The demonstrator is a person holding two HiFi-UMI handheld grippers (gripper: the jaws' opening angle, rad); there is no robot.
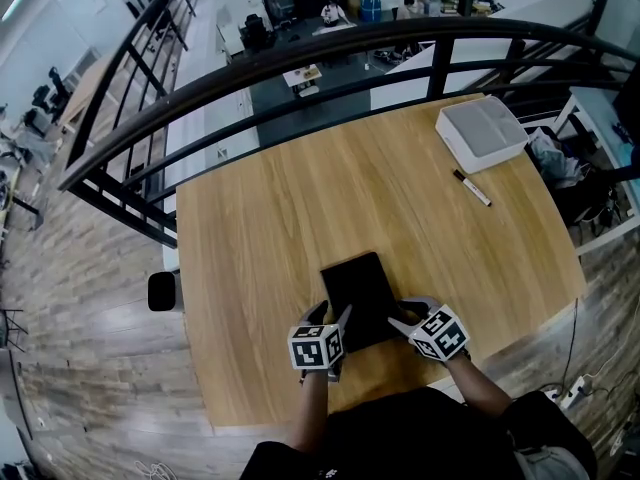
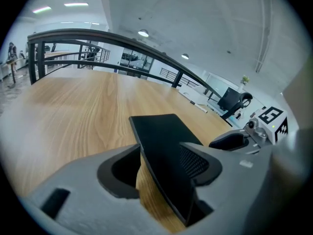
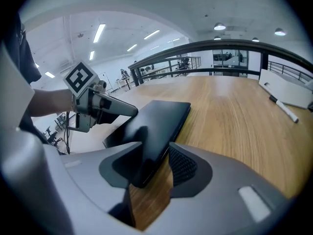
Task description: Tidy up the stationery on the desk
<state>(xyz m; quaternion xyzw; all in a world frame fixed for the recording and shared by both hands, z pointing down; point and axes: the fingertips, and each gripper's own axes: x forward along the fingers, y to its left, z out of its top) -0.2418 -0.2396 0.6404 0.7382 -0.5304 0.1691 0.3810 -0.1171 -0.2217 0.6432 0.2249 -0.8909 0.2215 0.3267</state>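
While both grippers flank it, black notebook (image 1: 355,290) lies on desk (image 1: 260,218), long axis running away from person. Left gripper (image 1: 332,317) jaws apart astride notebook's near-left corner. Right gripper (image 1: 405,313) likewise at near-right corner. Neither clamped yet.

Most of the wooden desk (image 1: 270,218) lies free to pass over, the only things in the way being the black notebook (image 1: 360,296) at the near edge, the white box (image 1: 481,132) and marker (image 1: 472,188) at the far right corner, and the dark railing (image 1: 300,63) behind.
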